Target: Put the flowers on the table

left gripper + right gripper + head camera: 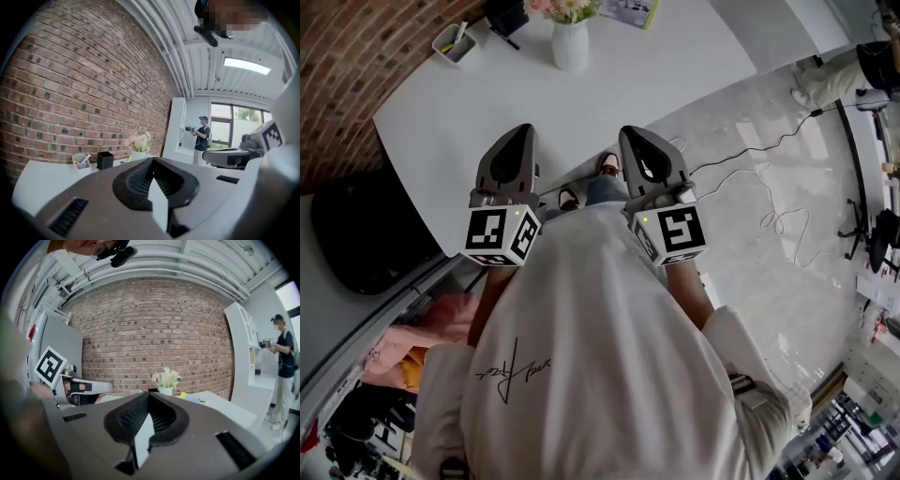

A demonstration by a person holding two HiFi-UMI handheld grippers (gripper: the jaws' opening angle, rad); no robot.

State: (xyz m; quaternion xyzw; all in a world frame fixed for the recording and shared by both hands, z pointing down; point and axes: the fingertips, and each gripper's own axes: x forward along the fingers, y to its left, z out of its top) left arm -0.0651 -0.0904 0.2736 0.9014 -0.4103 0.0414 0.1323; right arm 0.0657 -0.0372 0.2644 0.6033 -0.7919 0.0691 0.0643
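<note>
The bunch of pale pink and cream flowers [567, 7] stands upright in a small white vase [570, 45] at the far end of the long white bench [609, 84], close to the red brick wall [366, 47]. Beside it, towards the wall, sit a clear plastic pen holder [453, 43] and a black square cup [506, 15]. On its other side lie papers with a yellow edge [630, 9]. The grey left gripper [523, 133] and grey right gripper [628, 133] are held side by side over the bench's near edge — both clenched, nothing between the jaws — well apart from the vase.
</note>
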